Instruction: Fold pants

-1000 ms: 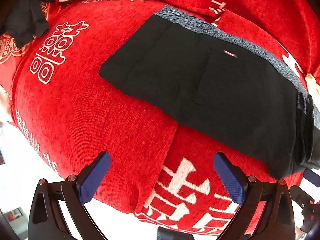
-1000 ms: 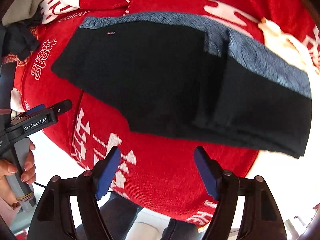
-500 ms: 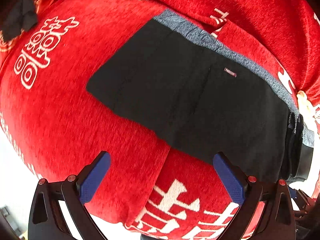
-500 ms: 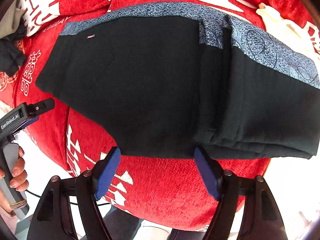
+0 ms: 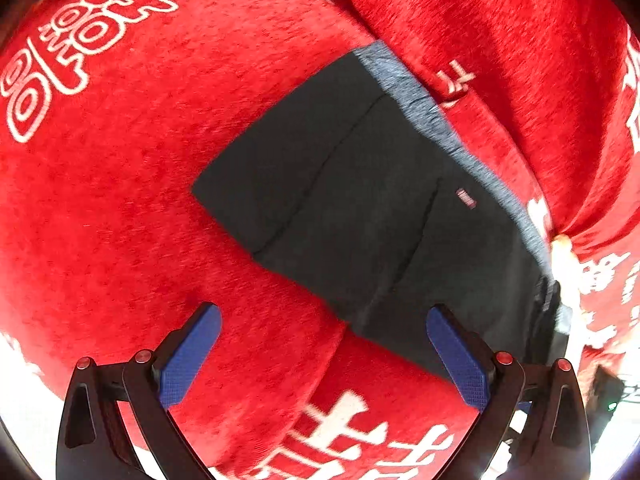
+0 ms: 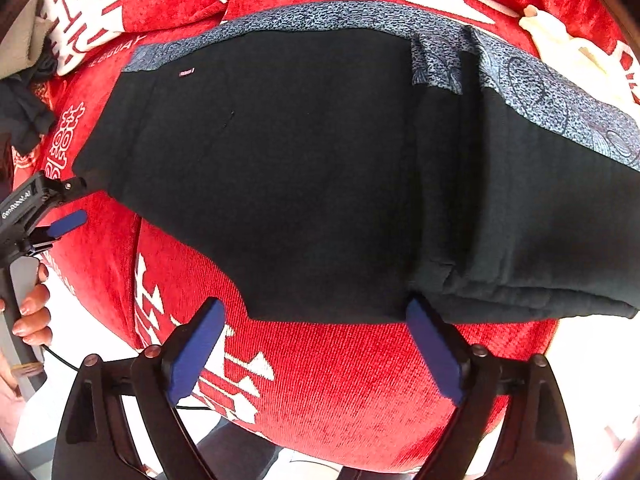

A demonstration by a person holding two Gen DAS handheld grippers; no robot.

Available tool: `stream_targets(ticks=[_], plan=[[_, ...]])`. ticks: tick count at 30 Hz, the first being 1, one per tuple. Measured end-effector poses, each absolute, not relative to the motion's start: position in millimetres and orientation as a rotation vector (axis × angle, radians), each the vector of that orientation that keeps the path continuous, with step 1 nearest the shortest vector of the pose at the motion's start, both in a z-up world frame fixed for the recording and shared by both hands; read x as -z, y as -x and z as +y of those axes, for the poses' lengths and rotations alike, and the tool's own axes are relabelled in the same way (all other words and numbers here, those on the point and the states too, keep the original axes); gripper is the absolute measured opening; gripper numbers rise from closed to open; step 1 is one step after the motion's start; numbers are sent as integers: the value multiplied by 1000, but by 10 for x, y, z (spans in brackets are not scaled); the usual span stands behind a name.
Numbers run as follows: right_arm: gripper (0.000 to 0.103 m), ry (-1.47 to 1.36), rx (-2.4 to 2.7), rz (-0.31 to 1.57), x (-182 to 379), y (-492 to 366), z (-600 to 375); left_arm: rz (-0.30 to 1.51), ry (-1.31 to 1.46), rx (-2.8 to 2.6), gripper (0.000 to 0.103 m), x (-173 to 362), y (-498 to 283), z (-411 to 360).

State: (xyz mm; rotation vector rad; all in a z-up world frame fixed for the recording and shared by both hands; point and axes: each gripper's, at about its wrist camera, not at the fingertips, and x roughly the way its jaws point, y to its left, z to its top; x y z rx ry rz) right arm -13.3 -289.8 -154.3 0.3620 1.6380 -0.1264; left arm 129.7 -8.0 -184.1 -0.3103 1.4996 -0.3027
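- Pants (image 6: 304,176) lie flat on the red cloth (image 6: 352,392), black, with a patterned grey band (image 6: 532,88) along the far edge; the end to the right of the right jaws is already doubled into a thick stack.
- Right gripper (image 6: 316,348) points down at the near hem. Its jaws have just been opening and now stand wide, with nothing between them but bare cloth; the hem runs just beyond the tips, and the right pad sits at the corner where the stack begins.
- Left gripper (image 5: 324,350) also stands wide and holds nothing. The pants' near edge crosses ahead of its right pad; red cloth fills the rest of the gap. The free corner (image 5: 200,190) lies well ahead of the left pad.
- Step, as I judge it: taking hold of the single-layer end to bring it over the stack.
- To do it well, slide one pad of each gripper under the edge so the grip takes only pants, not the cloth beneath, which is plush and likely to bunch up with it.
- Take both near and far corners of the free end evenly, or the fold will skew.
- Lift low and carry across level, then line the band edges up before letting go.
- Risk: the stack's loose layers by the right pad may get caught and drag open.
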Motion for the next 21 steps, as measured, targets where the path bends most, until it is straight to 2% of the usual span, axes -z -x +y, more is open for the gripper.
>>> stream_targets(ticks=[13,18,21], plan=[[97,-321,124,1640,1589,95,-2794,1453,663,410,103,2098,-1337,-42],[98,-309,120,1636,1598,97,-2765,1424,692,419,103,1958,-1392,-93],[98,-302,118,1638,1599,90,-2745,1337,751,504,103,1761,-1412,-69]])
